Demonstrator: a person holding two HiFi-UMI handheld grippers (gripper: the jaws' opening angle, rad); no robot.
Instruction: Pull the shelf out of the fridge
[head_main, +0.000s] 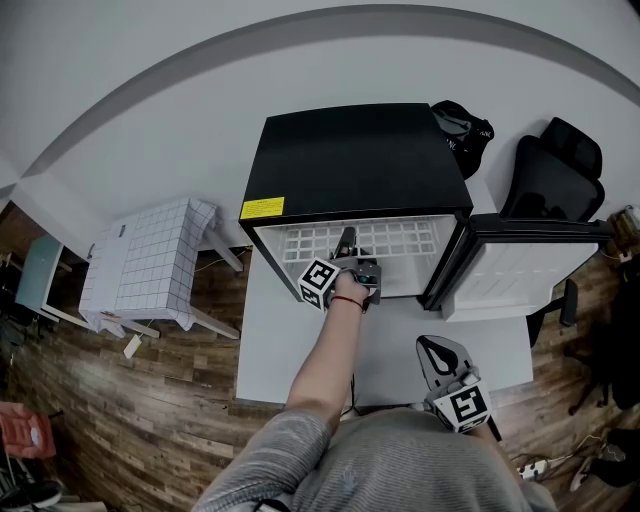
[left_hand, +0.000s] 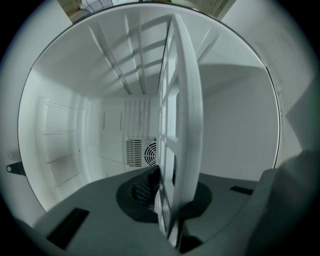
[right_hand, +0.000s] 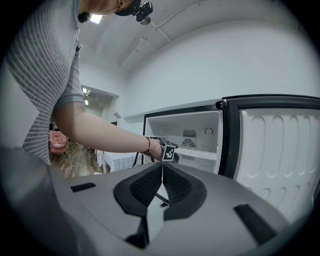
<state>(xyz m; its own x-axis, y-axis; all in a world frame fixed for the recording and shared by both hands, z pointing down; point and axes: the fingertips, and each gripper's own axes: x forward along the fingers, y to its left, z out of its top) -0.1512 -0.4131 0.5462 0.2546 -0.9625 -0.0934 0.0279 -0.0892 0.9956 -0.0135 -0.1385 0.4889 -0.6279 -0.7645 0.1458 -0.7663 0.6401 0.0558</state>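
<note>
My left gripper (head_main: 347, 243) clamps the white plastic lattice shelf (left_hand: 182, 125) inside the black fridge (head_main: 355, 160); my right gripper (right_hand: 161, 170) sits closed, empty.

Black fridge (head_main: 355, 160), white grid shelf (head_main: 400, 240), white checked cloth (head_main: 150, 262).

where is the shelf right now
In the head view the shelf sits inside the open fridge at centre, its front edge gripped by the left gripper, with the door to its right.
</note>
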